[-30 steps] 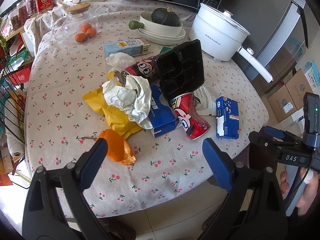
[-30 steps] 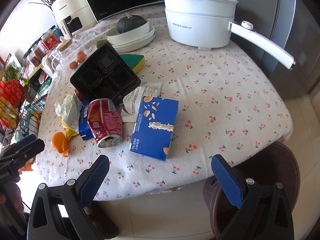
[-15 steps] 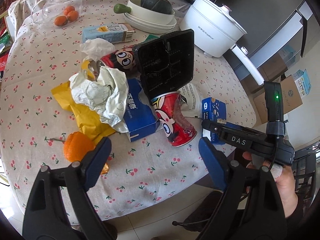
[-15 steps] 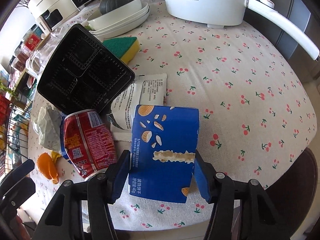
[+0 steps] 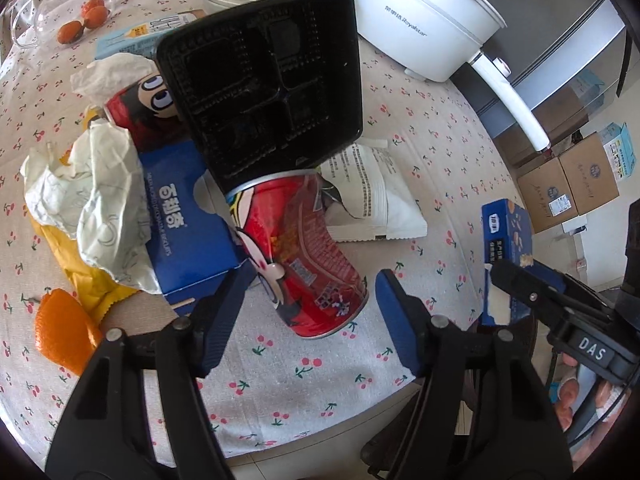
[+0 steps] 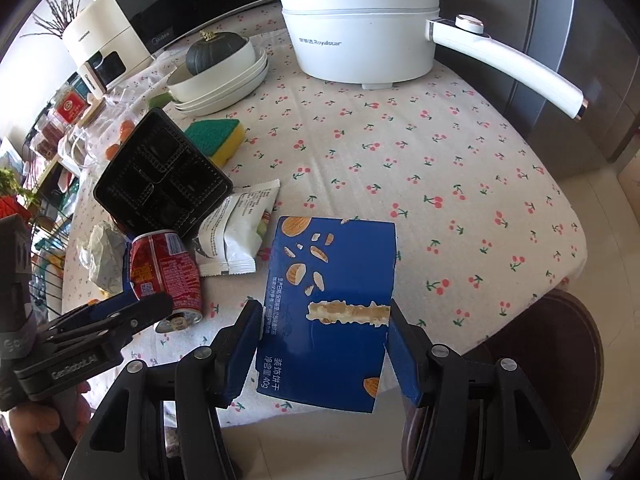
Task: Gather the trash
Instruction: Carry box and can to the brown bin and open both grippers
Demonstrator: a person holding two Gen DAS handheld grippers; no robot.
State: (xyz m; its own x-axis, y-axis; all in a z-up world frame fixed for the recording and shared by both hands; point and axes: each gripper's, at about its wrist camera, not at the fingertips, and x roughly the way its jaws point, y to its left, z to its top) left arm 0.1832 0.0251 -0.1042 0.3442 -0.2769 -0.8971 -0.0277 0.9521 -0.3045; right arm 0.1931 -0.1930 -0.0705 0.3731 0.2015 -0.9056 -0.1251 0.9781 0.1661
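A crushed red can [image 5: 304,264] lies on the cherry-print tablecloth [image 5: 420,152], leaning under a black plastic tray [image 5: 264,80]. My left gripper [image 5: 310,292] straddles the can's near end; its jaws are closing, with a small gap still showing on each side. My right gripper [image 6: 324,312] is shut on a blue biscuit box [image 6: 332,264], its pads pressed on both long sides at the table's near edge. Beside the can lie a blue tissue box [image 5: 188,216], crumpled white paper [image 5: 96,200], a yellow wrapper [image 5: 80,276], orange peel [image 5: 60,332] and a white snack packet [image 5: 372,200].
A white electric pot [image 6: 360,28] with a long handle stands at the back. Stacked white bowls holding a dark squash [image 6: 216,68] and a green-yellow sponge [image 6: 216,136] sit behind the tray. A second red can [image 5: 136,108] and a milk carton [image 5: 132,36] lie farther back.
My left gripper came down and forward over the red can and its jaws narrowed. My right gripper closed from wide open onto the blue biscuit box.
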